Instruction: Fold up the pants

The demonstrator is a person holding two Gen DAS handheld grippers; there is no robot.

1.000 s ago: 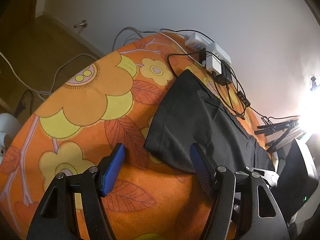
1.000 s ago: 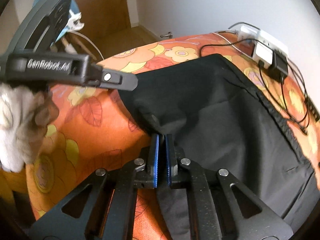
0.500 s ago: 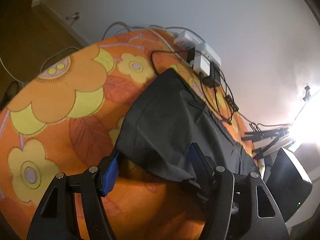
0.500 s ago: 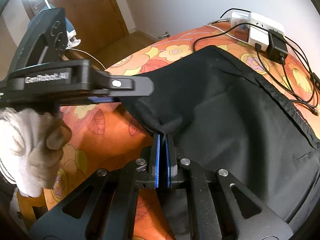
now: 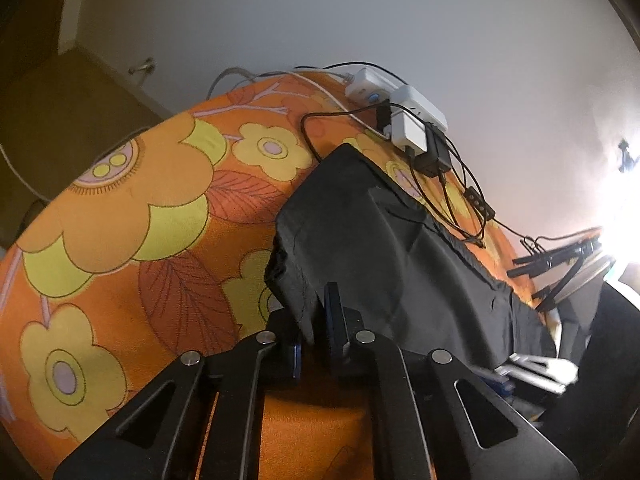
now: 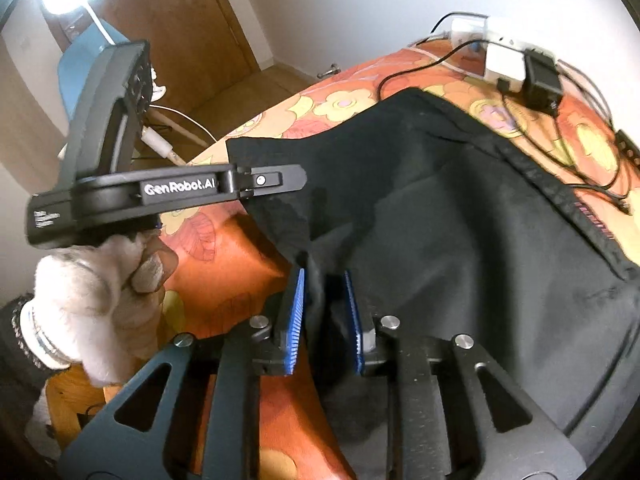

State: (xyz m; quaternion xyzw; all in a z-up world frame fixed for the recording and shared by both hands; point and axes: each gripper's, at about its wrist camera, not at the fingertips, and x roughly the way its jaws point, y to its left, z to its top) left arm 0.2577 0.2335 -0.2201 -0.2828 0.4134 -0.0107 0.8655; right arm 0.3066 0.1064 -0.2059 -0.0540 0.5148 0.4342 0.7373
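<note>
Left wrist view shows the left claw (image 5: 316,332) pinched nearly shut on the near left corner of the black pants (image 5: 384,248), which lie spread over the orange flowered surface (image 5: 132,216) and run away to the far right. In the right wrist view the right claw (image 6: 324,312) stands a little apart, its blue pads (image 6: 294,316) on either side of a bunched fold of the same cloth but not pressing it, so that side looks released or only loosely kept. The likely trouble is uneven hold: with one corner gripped and the other slack, lifting would drag the cloth askew and spoil the fold line. A second risk is the far edge of the pants, which lies just beside the cables (image 5: 444,200) and white power strip (image 5: 400,100); a pull could snag them.
</note>
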